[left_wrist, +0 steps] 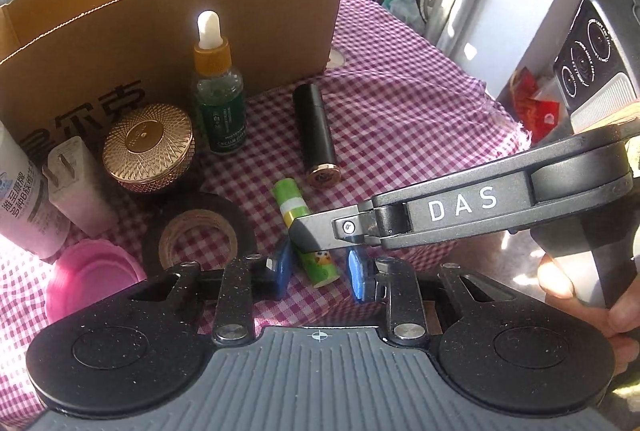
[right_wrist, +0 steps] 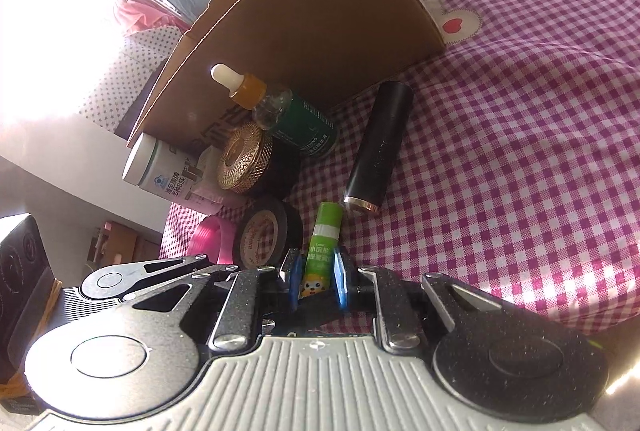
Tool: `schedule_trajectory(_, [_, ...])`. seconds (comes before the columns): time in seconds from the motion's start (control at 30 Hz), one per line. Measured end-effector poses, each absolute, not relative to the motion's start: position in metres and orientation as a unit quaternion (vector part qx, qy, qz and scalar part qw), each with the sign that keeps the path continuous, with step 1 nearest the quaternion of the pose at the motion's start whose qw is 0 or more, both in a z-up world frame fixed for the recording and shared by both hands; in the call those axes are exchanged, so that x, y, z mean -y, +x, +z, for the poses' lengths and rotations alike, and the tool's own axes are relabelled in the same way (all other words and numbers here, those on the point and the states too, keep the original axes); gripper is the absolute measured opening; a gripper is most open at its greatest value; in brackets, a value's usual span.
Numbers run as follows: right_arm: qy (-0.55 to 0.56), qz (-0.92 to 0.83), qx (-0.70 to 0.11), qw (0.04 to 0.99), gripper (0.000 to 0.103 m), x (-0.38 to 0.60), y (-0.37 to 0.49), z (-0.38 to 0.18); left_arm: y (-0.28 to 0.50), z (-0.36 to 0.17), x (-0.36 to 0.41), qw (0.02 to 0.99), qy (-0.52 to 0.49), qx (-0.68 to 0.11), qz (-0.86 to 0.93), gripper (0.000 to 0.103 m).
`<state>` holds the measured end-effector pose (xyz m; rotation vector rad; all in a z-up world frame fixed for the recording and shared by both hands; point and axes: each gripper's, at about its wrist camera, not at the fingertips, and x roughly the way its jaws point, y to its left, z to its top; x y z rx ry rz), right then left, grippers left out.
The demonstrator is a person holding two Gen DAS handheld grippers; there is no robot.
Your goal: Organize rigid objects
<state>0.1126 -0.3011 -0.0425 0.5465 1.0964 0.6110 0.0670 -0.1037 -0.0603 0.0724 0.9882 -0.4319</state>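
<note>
In the left wrist view we see the cardboard box (left_wrist: 168,31) standing open at the back of the checked surface (left_wrist: 400,119); whether anything lies inside it we cannot tell. In front of it stand a dropper bottle (left_wrist: 218,91), a gold-lidded jar (left_wrist: 148,147), a white charger (left_wrist: 78,183) and a white bottle (left_wrist: 24,199). A black tube (left_wrist: 318,135), a tape roll (left_wrist: 200,235) and a pink lid (left_wrist: 92,275) lie nearer. The green glue stick (left_wrist: 304,231) lies between our left gripper (left_wrist: 320,269) fingers, which look closed to its width, while the right gripper (left_wrist: 308,235) clenches its middle.

In the right wrist view the right gripper (right_wrist: 318,281) grasps the glue stick (right_wrist: 320,251) at its cartoon-printed lower end, its green cap pointing toward the box (right_wrist: 320,11).
</note>
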Motion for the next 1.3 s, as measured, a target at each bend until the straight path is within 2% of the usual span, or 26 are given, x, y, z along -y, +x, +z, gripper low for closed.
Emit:
schedule_trajectory(0.67, [0.248,0.290,-0.462,0.800,0.020,0.282,0.101,-0.004,0.050,-0.027,0.085,0.881,0.016,-0.428,-0.202,0.028])
schedule_trajectory(1.03, [0.227,0.326,-0.391,0.830,0.020,0.260,0.113,0.063,0.045,0.027,0.064,0.916,0.011,-0.352,-0.191,0.028])
schedule_trajectory(1.3, [0.197,0.372,-0.363,0.832,0.020,0.223,0.155,0.108,0.071,0.066,0.033,0.929,-0.010,-0.330,-0.166,0.028])
